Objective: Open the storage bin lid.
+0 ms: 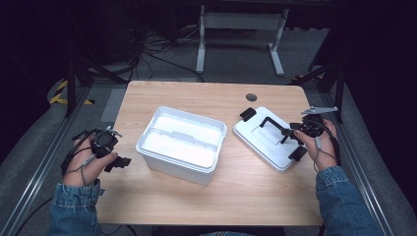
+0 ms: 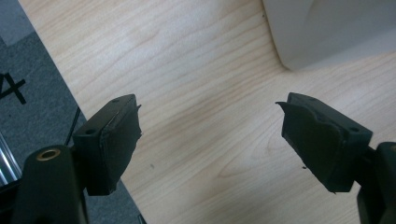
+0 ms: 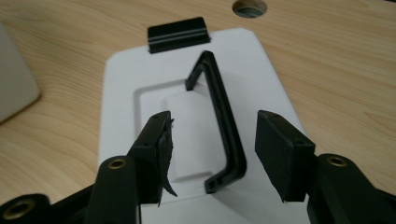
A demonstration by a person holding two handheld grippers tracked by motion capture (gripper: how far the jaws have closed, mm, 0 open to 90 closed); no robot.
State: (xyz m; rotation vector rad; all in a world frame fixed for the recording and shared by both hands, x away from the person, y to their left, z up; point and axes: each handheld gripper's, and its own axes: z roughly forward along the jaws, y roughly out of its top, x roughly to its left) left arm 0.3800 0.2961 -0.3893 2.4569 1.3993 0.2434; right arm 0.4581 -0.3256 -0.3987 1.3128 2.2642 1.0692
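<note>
Lid off and flat on the table, both grippers empty.

From left to right: my left gripper hovers over the wooden table near its left edge, jaws spread wide with nothing between them, and the open white box sits well to its right, one corner showing beyond its right jaw. My right gripper hangs just above the white lid, jaws gaping wide; the lid's raised black handle stands between them, untouched by either pad. A black latch lies at the lid's far end ahead of the jaws. I can read no brand or label; beside the left jaw there is a dark floor marking I cannot make out.
</note>
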